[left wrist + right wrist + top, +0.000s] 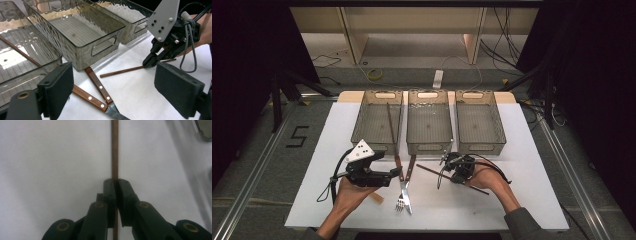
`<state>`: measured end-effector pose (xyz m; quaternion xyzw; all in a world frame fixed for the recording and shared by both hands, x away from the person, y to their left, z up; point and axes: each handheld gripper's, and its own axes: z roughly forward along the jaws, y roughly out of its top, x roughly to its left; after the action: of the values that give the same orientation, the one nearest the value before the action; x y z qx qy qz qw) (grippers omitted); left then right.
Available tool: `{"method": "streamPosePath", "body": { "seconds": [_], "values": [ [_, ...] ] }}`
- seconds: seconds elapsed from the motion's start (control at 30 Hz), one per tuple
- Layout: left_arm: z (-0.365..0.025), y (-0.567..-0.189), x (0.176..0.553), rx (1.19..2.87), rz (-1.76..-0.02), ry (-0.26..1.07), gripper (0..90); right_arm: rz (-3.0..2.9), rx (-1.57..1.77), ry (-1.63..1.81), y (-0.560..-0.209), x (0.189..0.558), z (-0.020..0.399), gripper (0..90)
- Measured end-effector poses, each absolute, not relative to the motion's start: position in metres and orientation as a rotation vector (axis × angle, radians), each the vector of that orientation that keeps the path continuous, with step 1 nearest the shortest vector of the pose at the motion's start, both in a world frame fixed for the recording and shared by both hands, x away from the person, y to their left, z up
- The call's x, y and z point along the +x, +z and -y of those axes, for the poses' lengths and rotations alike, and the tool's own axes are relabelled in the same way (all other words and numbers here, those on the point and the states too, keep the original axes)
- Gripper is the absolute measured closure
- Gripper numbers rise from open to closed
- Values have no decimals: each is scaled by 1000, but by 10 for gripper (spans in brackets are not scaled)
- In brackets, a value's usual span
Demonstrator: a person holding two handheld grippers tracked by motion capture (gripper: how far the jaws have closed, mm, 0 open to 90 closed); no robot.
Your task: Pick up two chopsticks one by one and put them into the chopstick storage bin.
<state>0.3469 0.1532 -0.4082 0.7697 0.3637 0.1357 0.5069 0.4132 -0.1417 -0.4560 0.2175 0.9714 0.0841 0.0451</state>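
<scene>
While right tongs (115,182) pinch chopstick (115,150) lying flat, left tongs (113,82) wide open, empty

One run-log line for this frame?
right hand-held gripper: shut on chopstick | left hand-held gripper: open, empty | chopstick: flat on table

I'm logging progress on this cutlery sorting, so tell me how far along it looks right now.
Early on. One chopstick already lies in the left bin. In hand: the right claw is shut on the second chopstick, which is low over the white table. Left to do: the fork and knife lie crossed in front of the empty middle bin and right bin. The left claw is open beside them.
</scene>
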Motion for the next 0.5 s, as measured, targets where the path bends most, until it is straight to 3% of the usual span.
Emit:
{"method": "streamPosePath", "body": {
  "seconds": [0.5],
  "values": [
    [-150,-409,347,1856,-881,285,153,-2931,731,434,-433,413,154,859]
  ]
}}
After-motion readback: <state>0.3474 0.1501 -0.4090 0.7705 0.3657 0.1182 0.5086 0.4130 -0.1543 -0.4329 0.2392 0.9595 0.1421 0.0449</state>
